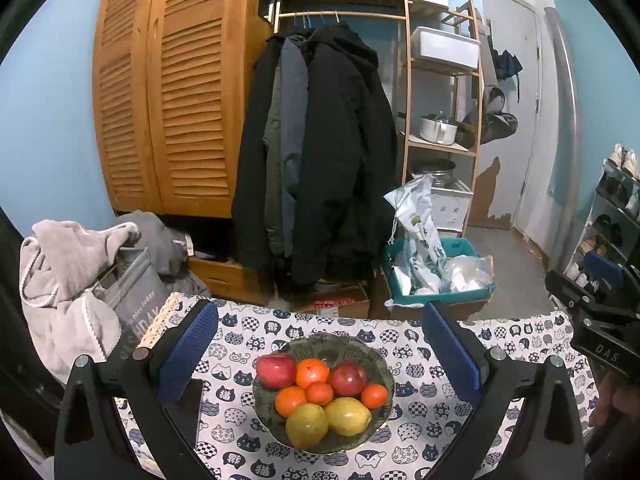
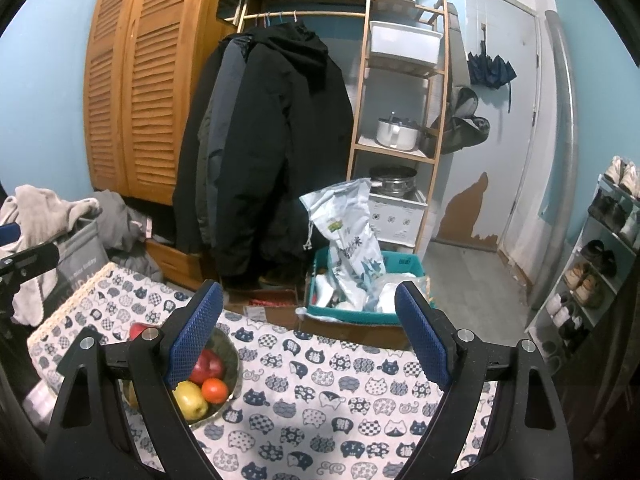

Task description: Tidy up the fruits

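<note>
A dark patterned bowl point(image 1: 380, 360) sits on the cat-print tablecloth point(image 1: 432, 420) and holds two red apples point(image 1: 276, 370), several oranges point(image 1: 312, 373) and two yellow pears point(image 1: 347, 416). My left gripper point(image 1: 318, 344) is open and empty, its jaws wide on either side of the bowl, above it. My right gripper point(image 2: 310, 328) is open and empty over bare cloth to the right of the bowl point(image 2: 230, 350). There a red apple point(image 2: 206, 365), an orange point(image 2: 215, 390) and a pear point(image 2: 190, 399) show; the left finger hides the rest. The right gripper's body shows in the left wrist view point(image 1: 596, 312).
Behind the table hang dark coats point(image 1: 320, 152) beside a wooden louvred wardrobe point(image 1: 168, 92). A teal bin point(image 1: 460, 248) with bags sits on cardboard boxes. Grey clothes and a fabric basket point(image 1: 80, 280) lie at the left. A shoe rack point(image 2: 592, 264) stands at the right.
</note>
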The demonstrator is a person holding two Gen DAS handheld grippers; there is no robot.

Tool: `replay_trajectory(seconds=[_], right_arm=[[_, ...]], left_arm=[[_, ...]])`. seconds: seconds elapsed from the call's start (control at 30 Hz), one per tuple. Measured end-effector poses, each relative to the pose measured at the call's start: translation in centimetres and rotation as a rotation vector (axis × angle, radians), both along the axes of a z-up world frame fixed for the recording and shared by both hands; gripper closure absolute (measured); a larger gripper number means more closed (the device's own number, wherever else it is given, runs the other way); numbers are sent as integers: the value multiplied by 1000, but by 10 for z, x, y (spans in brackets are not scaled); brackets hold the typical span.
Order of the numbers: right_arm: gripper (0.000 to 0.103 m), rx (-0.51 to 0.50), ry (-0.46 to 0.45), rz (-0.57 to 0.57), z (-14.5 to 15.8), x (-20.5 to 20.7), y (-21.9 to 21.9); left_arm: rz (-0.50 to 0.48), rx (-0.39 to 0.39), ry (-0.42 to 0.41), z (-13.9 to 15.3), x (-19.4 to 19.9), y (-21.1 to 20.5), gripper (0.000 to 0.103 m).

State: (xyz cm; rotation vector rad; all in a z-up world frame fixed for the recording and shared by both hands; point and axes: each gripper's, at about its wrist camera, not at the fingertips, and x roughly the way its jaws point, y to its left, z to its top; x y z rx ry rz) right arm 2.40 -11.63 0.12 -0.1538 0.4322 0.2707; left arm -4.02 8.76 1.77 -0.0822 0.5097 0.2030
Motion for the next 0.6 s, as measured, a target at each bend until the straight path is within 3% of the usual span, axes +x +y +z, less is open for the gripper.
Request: replay_trajectory(seconds=[0.6], right_arm=[[17,-1,-6,-2,3,2,-2]], left_arm=[[-4,11,4,1,-5,3,1]])
